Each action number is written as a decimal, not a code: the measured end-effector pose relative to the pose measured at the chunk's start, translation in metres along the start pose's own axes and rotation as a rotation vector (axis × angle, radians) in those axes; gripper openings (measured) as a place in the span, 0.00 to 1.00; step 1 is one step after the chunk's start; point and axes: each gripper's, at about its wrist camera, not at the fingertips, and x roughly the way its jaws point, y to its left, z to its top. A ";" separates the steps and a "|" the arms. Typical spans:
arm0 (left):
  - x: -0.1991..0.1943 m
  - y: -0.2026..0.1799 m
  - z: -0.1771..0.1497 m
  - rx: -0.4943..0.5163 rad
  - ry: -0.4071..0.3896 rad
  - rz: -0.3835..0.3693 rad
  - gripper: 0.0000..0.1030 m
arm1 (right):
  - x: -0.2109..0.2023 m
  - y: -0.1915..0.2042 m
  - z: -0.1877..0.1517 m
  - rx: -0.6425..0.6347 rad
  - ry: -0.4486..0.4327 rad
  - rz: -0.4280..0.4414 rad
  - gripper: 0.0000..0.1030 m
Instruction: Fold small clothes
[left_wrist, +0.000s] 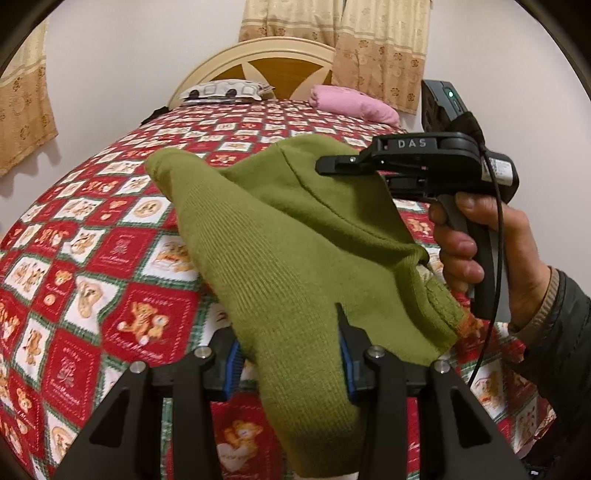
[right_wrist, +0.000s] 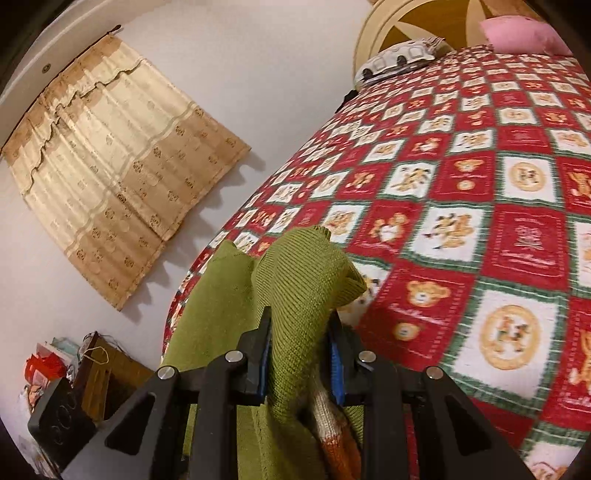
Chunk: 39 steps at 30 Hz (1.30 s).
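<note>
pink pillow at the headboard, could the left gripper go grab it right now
Probably not: the left gripper is shut on the green sweater, and the pink pillow lies far across the bed.

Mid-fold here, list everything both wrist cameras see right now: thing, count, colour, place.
sweater: one, green, held above the bed by both grippers
bedspread: one, red and white bear checks, on the bed
headboard: one, cream and brown, far end
pillow: one, pink, by the headboard
cushion: one, white and grey, by the headboard
curtains: beige, on the walls
clutter: mixed colours, floor corner
left gripper: black, shut on sweater
right gripper: black, shut on sweater
right hand: one, on the handle
</note>
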 end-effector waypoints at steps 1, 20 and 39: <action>-0.001 0.003 -0.002 -0.001 -0.001 0.004 0.42 | 0.004 0.003 0.000 -0.007 0.009 0.002 0.25; -0.002 0.036 -0.031 -0.078 0.022 0.012 0.42 | 0.055 0.025 -0.009 -0.032 0.089 0.009 0.25; 0.003 0.051 -0.053 -0.142 0.028 -0.042 0.48 | 0.075 0.004 -0.012 0.049 0.135 -0.040 0.25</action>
